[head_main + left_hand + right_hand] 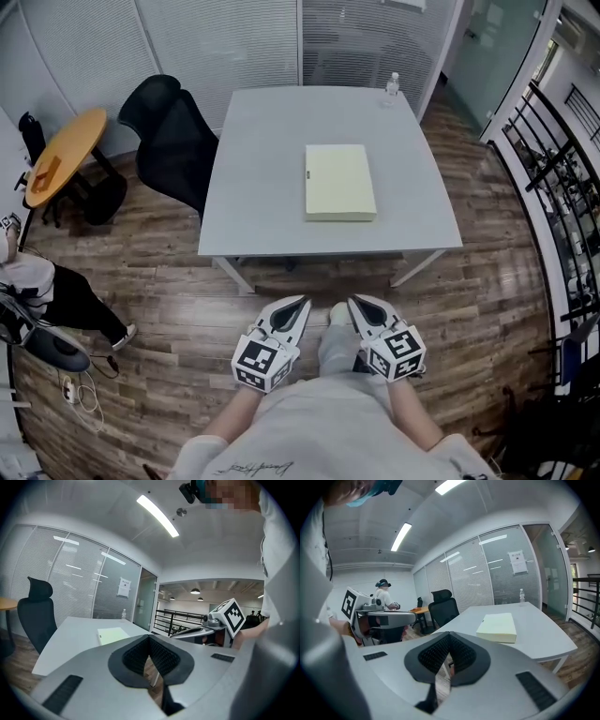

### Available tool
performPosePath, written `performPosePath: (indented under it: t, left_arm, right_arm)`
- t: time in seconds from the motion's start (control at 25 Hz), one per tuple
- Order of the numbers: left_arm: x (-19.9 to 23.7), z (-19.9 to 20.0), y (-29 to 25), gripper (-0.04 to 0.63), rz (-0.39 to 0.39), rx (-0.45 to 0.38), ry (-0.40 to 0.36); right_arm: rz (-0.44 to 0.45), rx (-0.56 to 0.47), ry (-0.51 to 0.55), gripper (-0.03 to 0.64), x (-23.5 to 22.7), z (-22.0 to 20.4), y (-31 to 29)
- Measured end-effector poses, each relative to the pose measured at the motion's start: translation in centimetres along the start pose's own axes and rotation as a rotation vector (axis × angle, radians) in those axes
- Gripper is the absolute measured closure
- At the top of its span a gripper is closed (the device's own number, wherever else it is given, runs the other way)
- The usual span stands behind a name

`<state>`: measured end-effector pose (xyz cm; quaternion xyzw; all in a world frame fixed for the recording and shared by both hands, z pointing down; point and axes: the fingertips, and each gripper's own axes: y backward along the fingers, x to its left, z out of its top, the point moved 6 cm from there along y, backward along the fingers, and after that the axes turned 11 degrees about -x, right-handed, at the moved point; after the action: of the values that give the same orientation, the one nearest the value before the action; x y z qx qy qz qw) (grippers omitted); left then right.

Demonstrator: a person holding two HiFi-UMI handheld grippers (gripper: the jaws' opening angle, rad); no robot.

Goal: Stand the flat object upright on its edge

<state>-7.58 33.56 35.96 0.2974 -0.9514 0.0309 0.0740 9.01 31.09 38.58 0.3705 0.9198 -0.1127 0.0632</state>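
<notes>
Left gripper and right gripper are pointing forward, jaws pressed together, empty. A flat pale-yellow pad is lying on a smooth grey table.

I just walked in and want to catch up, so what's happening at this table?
A person stands just short of the grey table, holding the left hand-held gripper and the right hand-held gripper. Both are shut and empty. The pale yellow flat object lies flat near the middle of the table, untouched and not yet stood on its edge. A bottle stands at a far corner.
</notes>
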Motion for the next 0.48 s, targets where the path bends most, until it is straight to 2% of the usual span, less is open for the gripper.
performPosePath:
  t: [0.32,0.48]
  left_arm:
    - [4.3,0.0,-5.9,0.584,0.037,0.007,0.006]
    - [6.4,-0.2,-9.3,0.584,0.060,0.018,0.013]
  right_arm:
    - [0.022,0.004,-0.022,0.592,-5.8,1.3,-6.0]
    - [0.061,0.024,-0.001,0.592,-8.6,2.2,-9.0]
